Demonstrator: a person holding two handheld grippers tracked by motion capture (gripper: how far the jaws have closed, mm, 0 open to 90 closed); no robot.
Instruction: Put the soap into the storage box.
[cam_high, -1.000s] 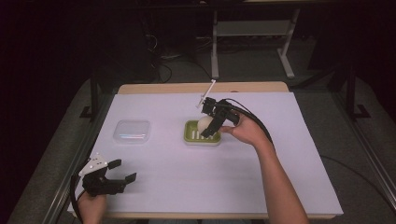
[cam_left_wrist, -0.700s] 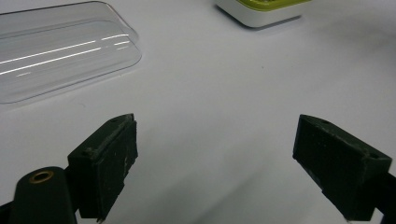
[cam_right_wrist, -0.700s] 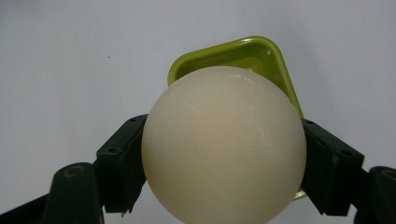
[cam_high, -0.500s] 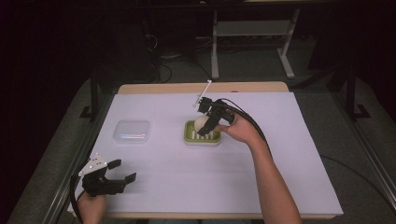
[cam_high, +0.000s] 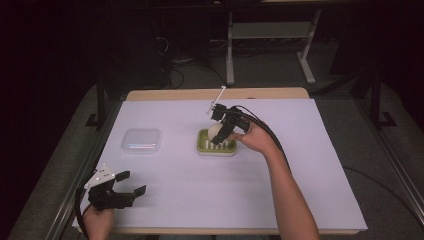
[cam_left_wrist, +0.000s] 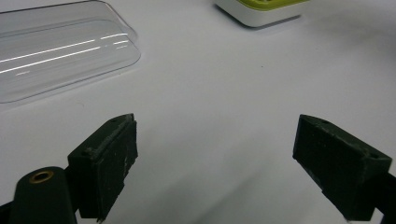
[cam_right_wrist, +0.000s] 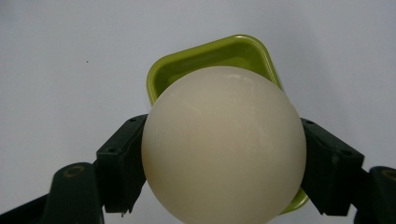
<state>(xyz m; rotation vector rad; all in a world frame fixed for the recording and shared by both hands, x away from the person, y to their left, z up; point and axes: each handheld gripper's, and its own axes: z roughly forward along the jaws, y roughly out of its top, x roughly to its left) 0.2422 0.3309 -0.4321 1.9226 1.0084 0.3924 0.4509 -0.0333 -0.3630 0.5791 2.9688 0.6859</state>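
Note:
A cream-white ball (cam_right_wrist: 224, 144) is clamped between the jaws of my right gripper (cam_high: 218, 134), which is shut on it. It hangs just above a green tray (cam_high: 216, 147) with a white base near the table's middle; the tray's rim (cam_right_wrist: 210, 51) shows behind the ball in the right gripper view. Whether the ball touches the tray I cannot tell. My left gripper (cam_high: 131, 184) rests at the table's front left corner, open, with nothing between its fingers. Its own view shows the tray's white edge (cam_left_wrist: 261, 14) far ahead.
A clear plastic lid (cam_high: 141, 140) lies left of the tray, and it appears again (cam_left_wrist: 60, 51) at the upper left of the left gripper view. White paper (cam_high: 310, 165) covers the table. Dark floor and a metal stand (cam_high: 270, 45) lie beyond the far edge.
My right gripper has shifted slightly toward the left and lower over the green tray, keeping the ball. The left gripper has stayed put.

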